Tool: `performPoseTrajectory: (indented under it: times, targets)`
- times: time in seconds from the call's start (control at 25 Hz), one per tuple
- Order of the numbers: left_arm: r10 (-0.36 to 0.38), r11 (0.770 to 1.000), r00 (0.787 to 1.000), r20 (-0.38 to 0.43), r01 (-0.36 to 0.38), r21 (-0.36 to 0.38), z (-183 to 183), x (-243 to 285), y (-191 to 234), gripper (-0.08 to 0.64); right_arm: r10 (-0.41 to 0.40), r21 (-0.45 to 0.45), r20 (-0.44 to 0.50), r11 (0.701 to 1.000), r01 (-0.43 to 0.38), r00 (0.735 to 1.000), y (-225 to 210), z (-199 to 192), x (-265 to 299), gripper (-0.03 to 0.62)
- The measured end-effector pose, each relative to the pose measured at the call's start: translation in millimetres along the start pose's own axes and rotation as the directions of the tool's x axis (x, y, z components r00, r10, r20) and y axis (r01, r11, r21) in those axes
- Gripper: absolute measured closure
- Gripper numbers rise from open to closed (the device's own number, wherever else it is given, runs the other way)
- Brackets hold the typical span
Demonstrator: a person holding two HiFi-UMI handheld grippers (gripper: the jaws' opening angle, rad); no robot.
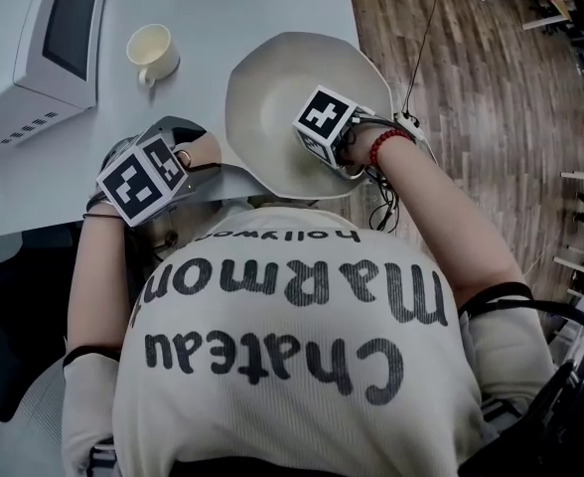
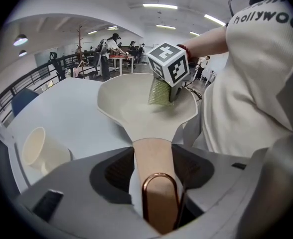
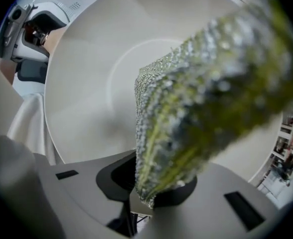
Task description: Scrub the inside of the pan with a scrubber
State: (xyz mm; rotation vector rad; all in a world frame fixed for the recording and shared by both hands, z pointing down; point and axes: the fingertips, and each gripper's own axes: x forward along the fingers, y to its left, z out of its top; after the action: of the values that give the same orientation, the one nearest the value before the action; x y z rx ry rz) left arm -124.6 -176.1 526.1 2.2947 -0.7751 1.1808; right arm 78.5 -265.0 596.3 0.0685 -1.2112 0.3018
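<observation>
While the left gripper is clamping the handle of the pan, the right gripper is holding the green scrubber inside that pan, at the table's near right edge.

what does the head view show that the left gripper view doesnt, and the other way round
Only the head view shows the microwave and the wooden floor. Only the left gripper view shows the scrubber inside the pan, plus people at desks far behind. Both show the pan, the cup and the marker cube on the right gripper.
</observation>
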Motion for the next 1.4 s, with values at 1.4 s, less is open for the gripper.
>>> performPoseTrajectory:
  times: [1.4]
  targets:
    - [0.096, 0.994, 0.995, 0.000, -0.096, -0.055, 0.0, 0.4, -13.6, 0.322, 0.556, 0.299, 0.669, 0.407, -0.863, 0.493, 101.6, 103.8, -80.3, 0.535]
